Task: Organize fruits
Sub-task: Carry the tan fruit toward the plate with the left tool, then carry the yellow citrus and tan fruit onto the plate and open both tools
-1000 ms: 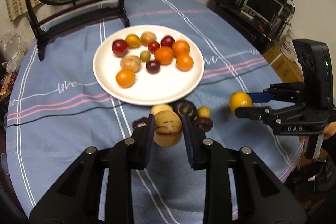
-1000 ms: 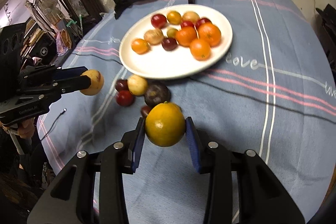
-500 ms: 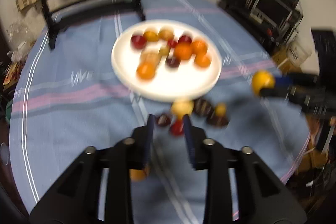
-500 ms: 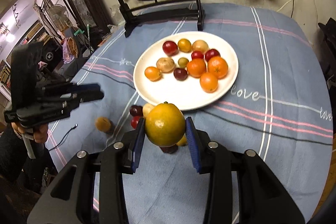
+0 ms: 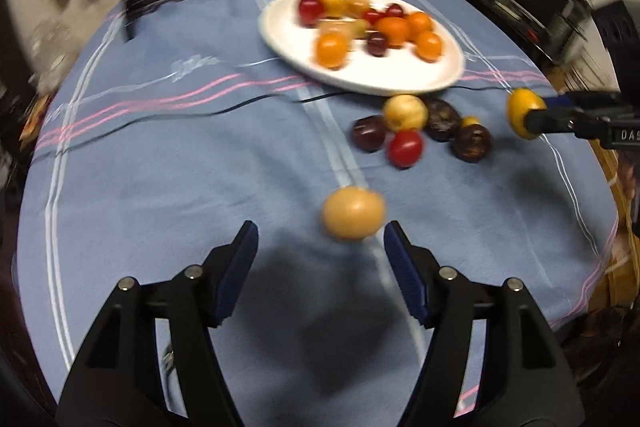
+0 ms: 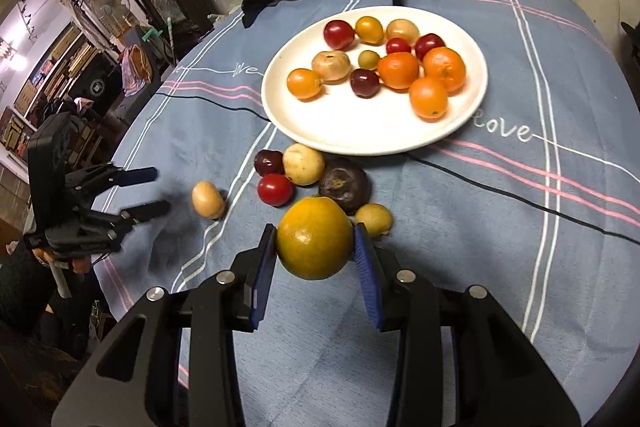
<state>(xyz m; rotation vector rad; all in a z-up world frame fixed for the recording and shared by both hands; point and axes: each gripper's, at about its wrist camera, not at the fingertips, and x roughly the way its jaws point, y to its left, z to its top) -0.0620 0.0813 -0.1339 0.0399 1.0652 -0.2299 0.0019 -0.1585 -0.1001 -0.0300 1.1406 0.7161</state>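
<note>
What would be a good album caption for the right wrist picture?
Right gripper holds a yellow-orange citrus before a white plate of fruit on a blue tablecloth.

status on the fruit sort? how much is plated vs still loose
Done: eleven fruits sit on the white plate. In hand: the right gripper grips a yellow-orange citrus. The left gripper is open, a tan fruit loose on the tablecloth before it. Left: that fruit and the cluster beside the plate, including a red tomato.

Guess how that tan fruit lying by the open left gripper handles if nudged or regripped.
The tan fruit looks round and smooth, so it probably rolls on the flat cloth if nudged. It seems small and likely light. The left gripper is open wide; closing off-centre could squirt the fruit sideways.
</note>
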